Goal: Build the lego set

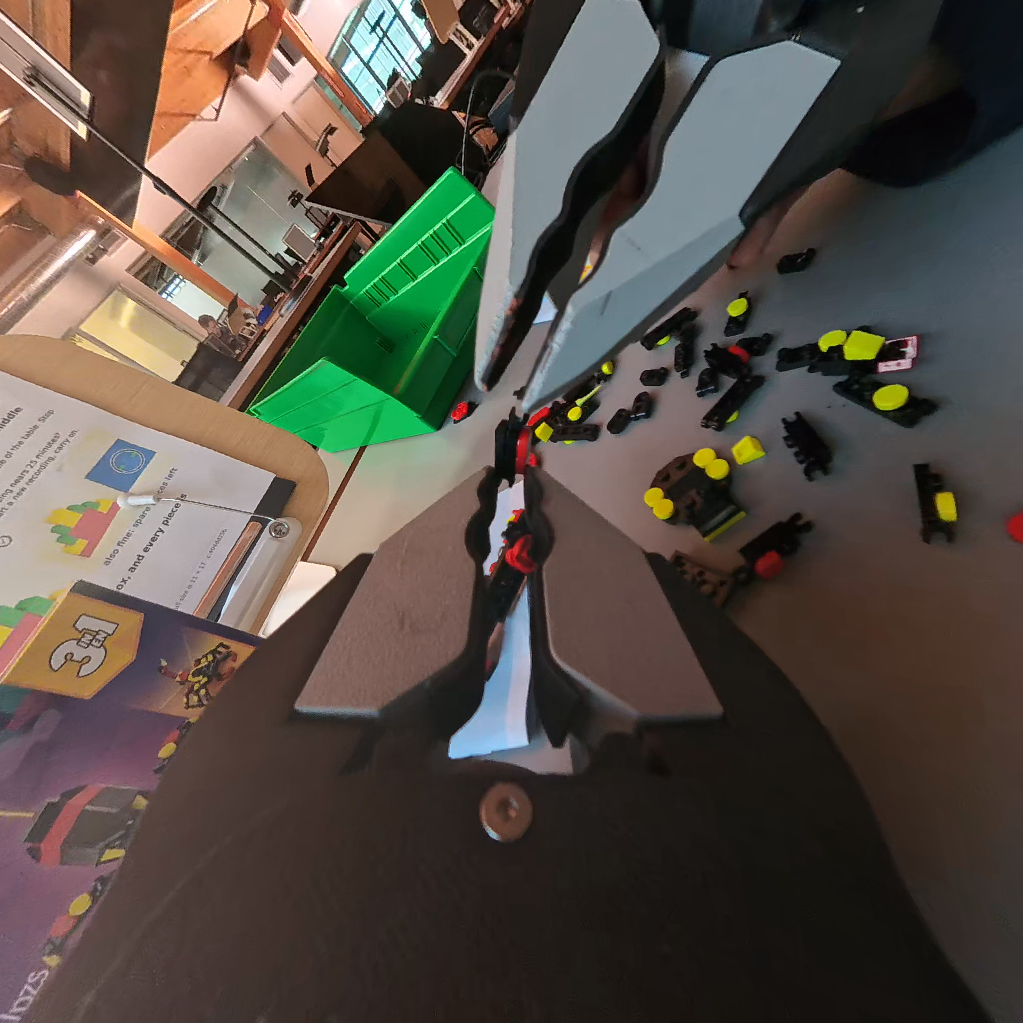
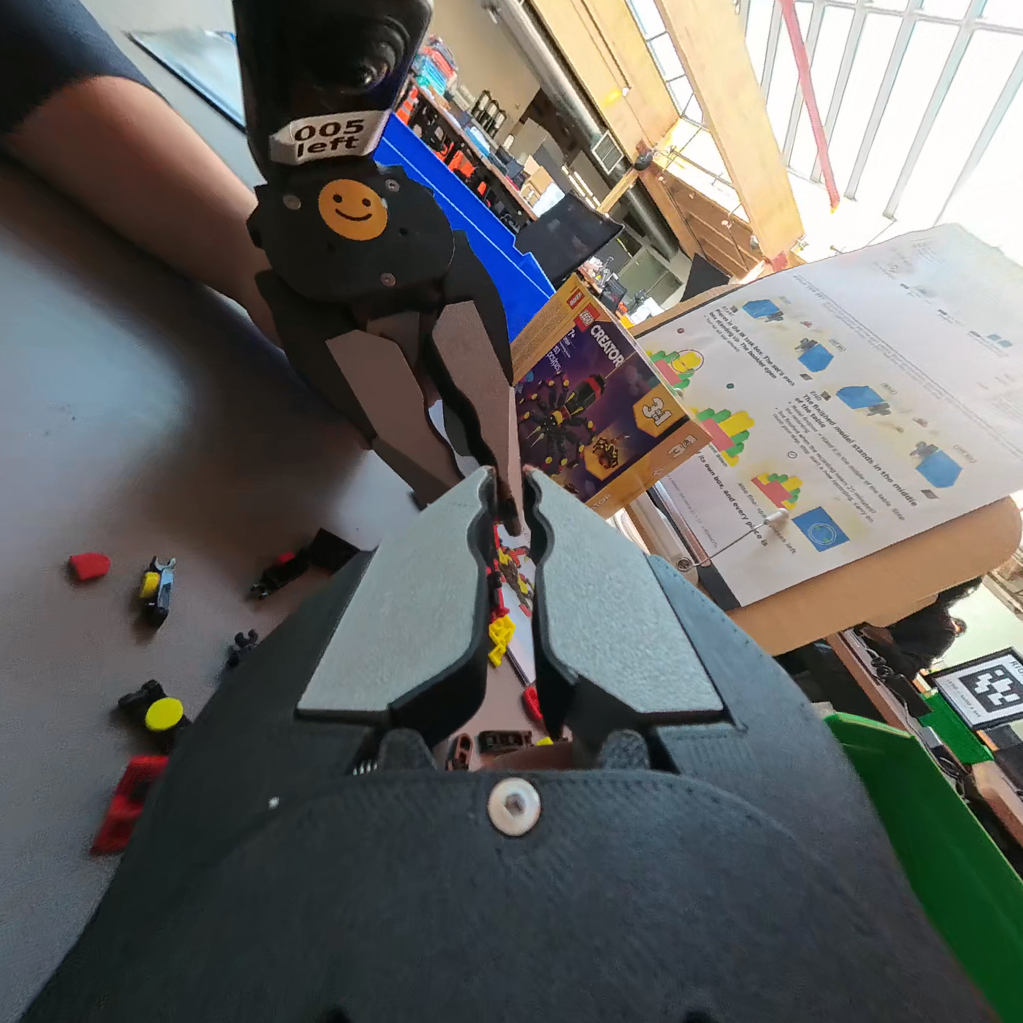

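My left gripper (image 1: 509,473) is shut on a small black and red lego assembly (image 1: 517,443) that sticks out past its tips above the grey table. My right gripper (image 1: 506,388) comes in from above, tip to tip with the left one. Its jaws are nearly closed on a small black piece (image 1: 518,394) right at the top of the assembly, and that piece is mostly hidden. In the right wrist view my right gripper (image 2: 509,473) meets the left gripper (image 2: 501,501) over an open booklet (image 2: 506,587). Loose black, yellow and red pieces (image 1: 719,382) lie scattered on the table.
A brown and black part-build with yellow studs (image 1: 692,498) lies to the right. A green bin (image 1: 387,343) stands behind. The lego box (image 2: 598,409) and a printed sheet on a board (image 2: 830,415) stand close by. There is also a blue bin (image 2: 476,221) and a person's arm (image 2: 138,182). About 4 centimetres separates my left fingertips from my right.
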Demonstrator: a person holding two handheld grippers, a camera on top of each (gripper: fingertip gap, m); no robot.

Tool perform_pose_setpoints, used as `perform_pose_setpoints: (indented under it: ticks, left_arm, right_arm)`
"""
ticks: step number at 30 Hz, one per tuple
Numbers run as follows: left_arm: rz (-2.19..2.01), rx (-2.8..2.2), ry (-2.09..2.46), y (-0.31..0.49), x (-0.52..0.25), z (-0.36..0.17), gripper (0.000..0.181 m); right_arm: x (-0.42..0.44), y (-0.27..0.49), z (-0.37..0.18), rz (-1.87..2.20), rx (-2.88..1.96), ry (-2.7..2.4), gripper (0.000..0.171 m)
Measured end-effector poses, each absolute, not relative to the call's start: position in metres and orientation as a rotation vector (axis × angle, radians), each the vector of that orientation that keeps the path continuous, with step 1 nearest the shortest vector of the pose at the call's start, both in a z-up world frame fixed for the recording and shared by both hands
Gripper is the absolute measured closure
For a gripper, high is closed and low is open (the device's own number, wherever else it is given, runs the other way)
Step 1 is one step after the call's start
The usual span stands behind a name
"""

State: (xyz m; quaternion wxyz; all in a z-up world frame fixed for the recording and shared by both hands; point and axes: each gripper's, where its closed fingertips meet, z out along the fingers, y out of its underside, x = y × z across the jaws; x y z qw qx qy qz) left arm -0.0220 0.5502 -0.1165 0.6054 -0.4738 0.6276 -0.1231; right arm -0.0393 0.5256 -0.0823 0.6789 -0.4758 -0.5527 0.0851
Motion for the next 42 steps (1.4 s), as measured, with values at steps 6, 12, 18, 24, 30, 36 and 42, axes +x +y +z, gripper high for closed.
perform_pose_setpoints:
  ticks: [6,12,18,24,30,36,42]
  left_arm:
    - [-0.19,-1.1,1.469,0.558,-0.025,-0.122,0.174]
    - [0.044,-1.212,1.574,0.585,-0.041,-0.156,0.173]
    - [0.082,-1.256,1.58,0.588,-0.043,-0.161,0.164]
    - [0.039,-1.298,1.489,0.595,-0.046,-0.15,0.134]
    - [-0.034,-1.358,1.343,0.609,-0.055,-0.133,0.127]
    - [-0.154,-1.47,1.232,0.624,-0.064,-0.125,0.138]
    - [-0.298,-1.557,1.139,0.635,-0.072,-0.119,0.135]
  right_arm:
    - [-0.045,0.524,-0.107,0.172,-1.113,-1.359,0.171]
    - [-0.012,0.573,-0.115,-0.061,-1.225,-1.232,0.168]
    - [0.025,0.609,-0.114,-0.265,-1.283,-1.115,0.168]
    - [0.037,0.621,-0.116,-0.402,-1.29,-1.085,0.171]
    - [0.062,0.634,-0.106,-0.452,-1.352,-0.929,0.171]
    - [0.066,0.636,-0.107,-0.395,-1.451,-0.872,0.169]
    - [0.068,0.643,-0.118,-0.379,-1.552,-0.879,0.164]
